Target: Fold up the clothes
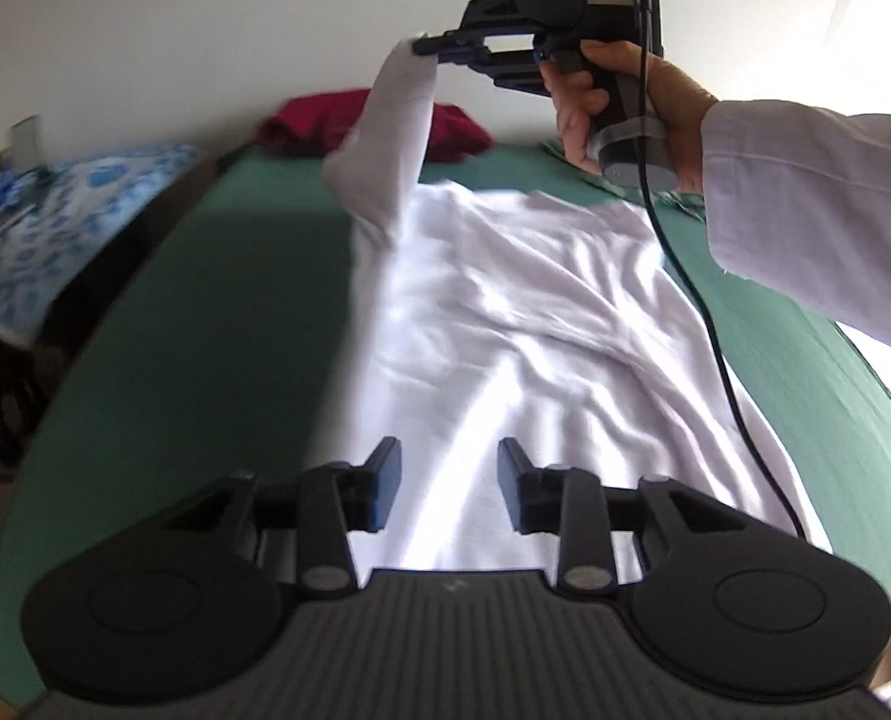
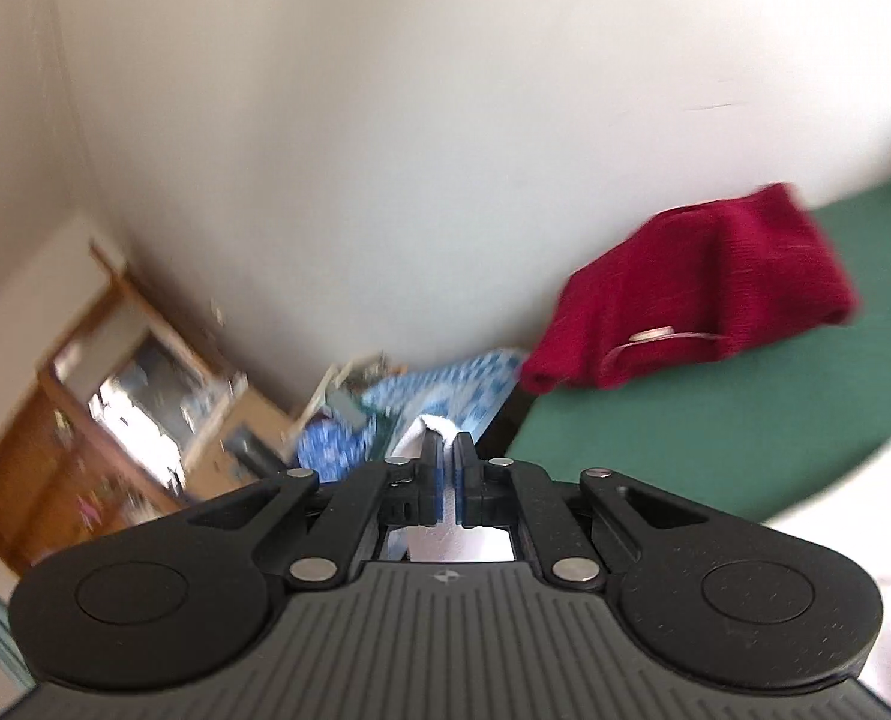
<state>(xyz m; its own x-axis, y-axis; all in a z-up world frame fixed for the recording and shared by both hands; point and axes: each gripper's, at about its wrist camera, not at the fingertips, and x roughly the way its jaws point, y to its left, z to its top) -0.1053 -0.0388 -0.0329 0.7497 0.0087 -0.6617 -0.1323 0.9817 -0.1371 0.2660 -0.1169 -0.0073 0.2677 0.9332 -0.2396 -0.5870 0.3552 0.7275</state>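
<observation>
your right claw [image 1: 421, 48] is clenched on the sleeve of the wrinkled white cotton shirt [image 1: 535, 312] lying on the green bed [image 1: 205, 312]; left claw [image 1: 448, 489] hovers released. next, carry the sleeve across the body.

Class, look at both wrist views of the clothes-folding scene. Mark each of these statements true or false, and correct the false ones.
1. The right gripper pinches a lifted part of the white garment. True.
2. The left gripper is clamped on the cloth. False: its jaws stand apart above the cloth, gripping nothing.
3. The red garment lies on the green surface by the wall. True.
4. The white garment is already folded into a neat square. False: it lies spread out and wrinkled.
</observation>
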